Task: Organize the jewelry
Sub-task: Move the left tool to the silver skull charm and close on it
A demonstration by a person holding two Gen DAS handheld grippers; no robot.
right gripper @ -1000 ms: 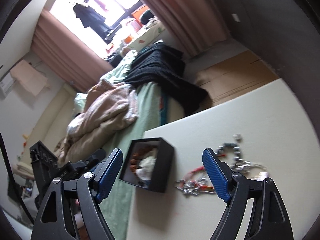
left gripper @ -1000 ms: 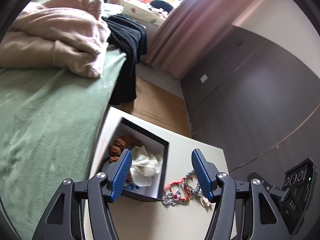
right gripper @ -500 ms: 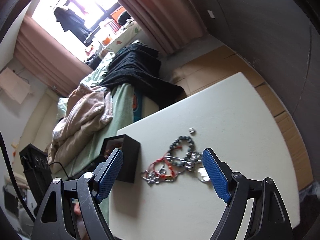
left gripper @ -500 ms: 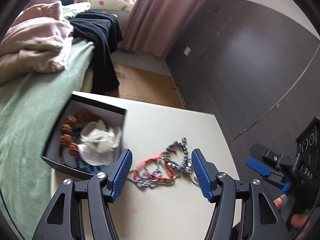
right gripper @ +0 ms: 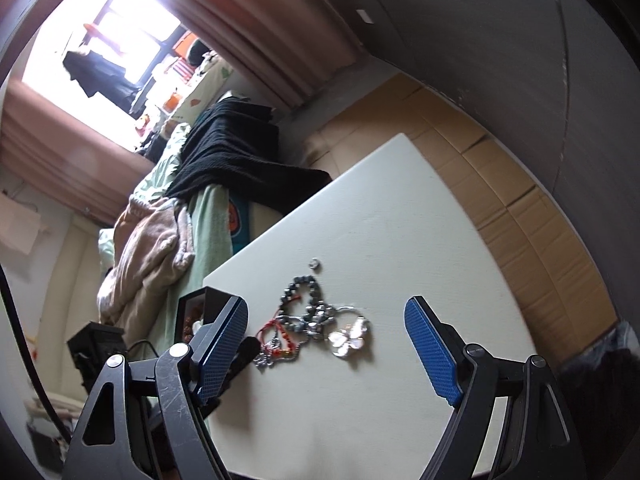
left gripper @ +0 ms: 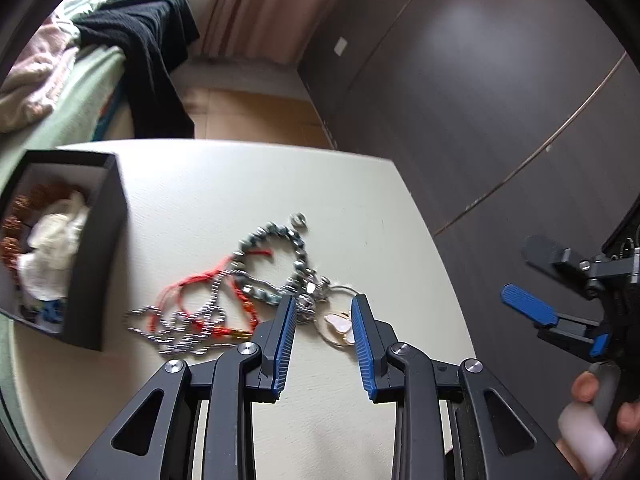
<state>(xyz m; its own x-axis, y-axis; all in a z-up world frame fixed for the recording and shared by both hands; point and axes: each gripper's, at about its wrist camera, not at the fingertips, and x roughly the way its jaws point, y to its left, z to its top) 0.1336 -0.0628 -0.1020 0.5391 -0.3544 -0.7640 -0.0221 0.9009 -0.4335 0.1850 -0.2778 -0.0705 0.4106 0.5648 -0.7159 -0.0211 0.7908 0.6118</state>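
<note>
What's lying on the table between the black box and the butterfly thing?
A tangled jewelry pile lies between the black box and the butterfly charm, best seen in the left wrist view.

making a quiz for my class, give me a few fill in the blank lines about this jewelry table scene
1. The tangle of jewelry lies on the white table, outside the open ____ box.
2. The cord threaded through the tangle is ____ in colour.
3. The pads on the fingers of the left gripper are ____ in colour.
4. The garment draped over the end of the bed is ____.

Missing words: black; red; blue; black
</note>
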